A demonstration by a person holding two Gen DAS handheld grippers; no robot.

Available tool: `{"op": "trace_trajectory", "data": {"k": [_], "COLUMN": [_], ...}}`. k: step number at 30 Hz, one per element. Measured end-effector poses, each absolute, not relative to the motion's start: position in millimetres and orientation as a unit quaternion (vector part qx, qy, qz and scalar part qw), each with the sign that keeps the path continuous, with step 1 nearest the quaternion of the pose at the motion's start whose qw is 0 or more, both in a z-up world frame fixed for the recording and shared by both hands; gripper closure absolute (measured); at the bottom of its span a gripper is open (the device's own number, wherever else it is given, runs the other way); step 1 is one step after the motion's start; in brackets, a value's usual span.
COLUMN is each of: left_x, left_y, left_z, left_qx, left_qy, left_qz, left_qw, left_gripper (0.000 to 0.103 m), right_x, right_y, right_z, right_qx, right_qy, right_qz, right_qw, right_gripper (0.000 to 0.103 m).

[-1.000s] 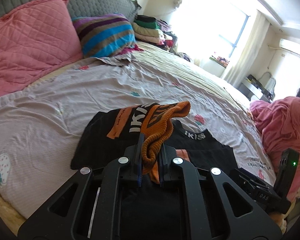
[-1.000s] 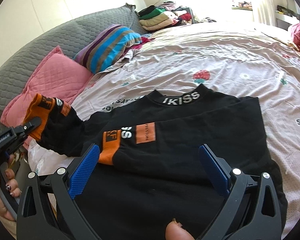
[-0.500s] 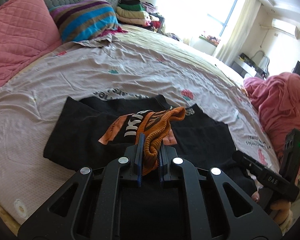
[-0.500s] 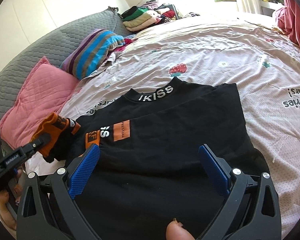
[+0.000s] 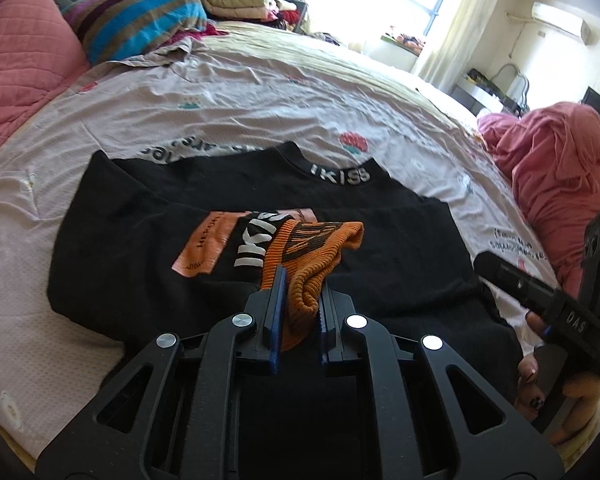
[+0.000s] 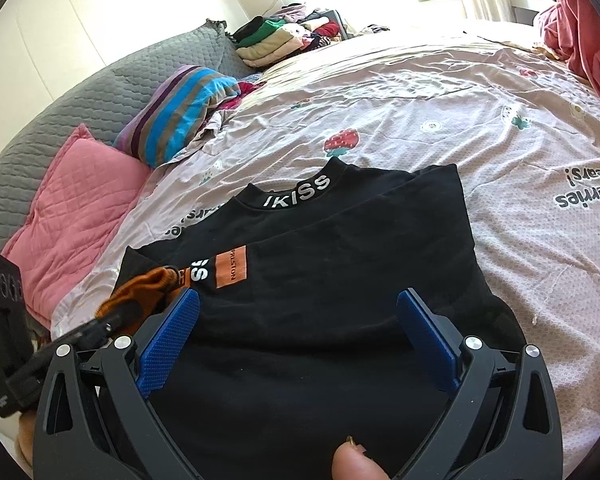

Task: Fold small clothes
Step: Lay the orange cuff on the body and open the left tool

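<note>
cuff (image 5: 314, 258) pinched in left hand-held gripper (image 5: 300, 312) over black sweater (image 6: 340, 288).

pink pillow (image 6: 76, 208), striped pillow (image 5: 140, 28), bedsheet (image 6: 440, 112)

Left wrist: low, close over the shirt (image 5: 148, 240), facing the window.
Right wrist: beside it, close, facing the pillows (image 6: 84, 200).
Shared: shirt, bed.

Left gripper (image 5: 299, 312) jaws clamped on orange cuff (image 5: 312, 256), right gripper (image 6: 298, 330) jaws spread wide
</note>
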State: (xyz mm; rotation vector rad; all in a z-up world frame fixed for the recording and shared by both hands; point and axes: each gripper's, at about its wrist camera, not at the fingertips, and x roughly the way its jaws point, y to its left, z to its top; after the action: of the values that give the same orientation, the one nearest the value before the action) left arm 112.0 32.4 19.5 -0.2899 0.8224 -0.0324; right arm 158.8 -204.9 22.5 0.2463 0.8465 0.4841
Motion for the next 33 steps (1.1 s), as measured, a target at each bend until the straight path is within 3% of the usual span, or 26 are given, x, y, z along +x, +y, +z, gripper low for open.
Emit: {"op": "trace_trajectory", "data": {"k": [6, 11, 15, 21, 23, 26, 33], "left_x": [113.2, 112.1, 108.1, 102.2, 99.4, 94.7, 86.4], "left_y": [22.6, 19.0, 31.1, 61.5, 72.3, 86.1, 105.0], "left_z": [13.2, 13.7, 21.5, 33.2, 36.4, 38.8, 37.2], "left_qx": [-0.123, -0.113, -0.124, -0.136, -0.139, -0.143, -0.156], "left_qy": [0.412, 0.419, 0.410, 0.392, 0.384, 0.374, 0.372], "left_qz": [-0.027, -0.042, -0.034, 0.020, 0.042, 0.071, 0.087], "left_qw": [0.902, 0.900, 0.903, 0.910, 0.912, 0.914, 0.911], "left_gripper": [0.089, 0.069, 0.062, 0.038, 0.026, 0.017, 0.010], "right_x": [160.4, 161.3, 161.8, 155.5, 151.5, 147.0, 136.7], "right_y": [-206.3, -204.5, -199.2, -173.4, -158.1, -140.9, -100.9], "right_z": [22.7, 21.5, 18.3, 11.4, 6.5, 0.7, -10.0], "right_qx": [0.112, 0.109, 0.101, 0.083, 0.076, 0.075, 0.066], "right_qy": [0.406, 0.407, 0.412, 0.429, 0.440, 0.456, 0.484], "right_qz": [0.230, 0.233, 0.240, 0.275, 0.293, 0.309, 0.344], "right_qw": [0.878, 0.877, 0.873, 0.856, 0.845, 0.831, 0.802], "right_gripper": [0.005, 0.005, 0.005, 0.005, 0.005, 0.005, 0.005]}}
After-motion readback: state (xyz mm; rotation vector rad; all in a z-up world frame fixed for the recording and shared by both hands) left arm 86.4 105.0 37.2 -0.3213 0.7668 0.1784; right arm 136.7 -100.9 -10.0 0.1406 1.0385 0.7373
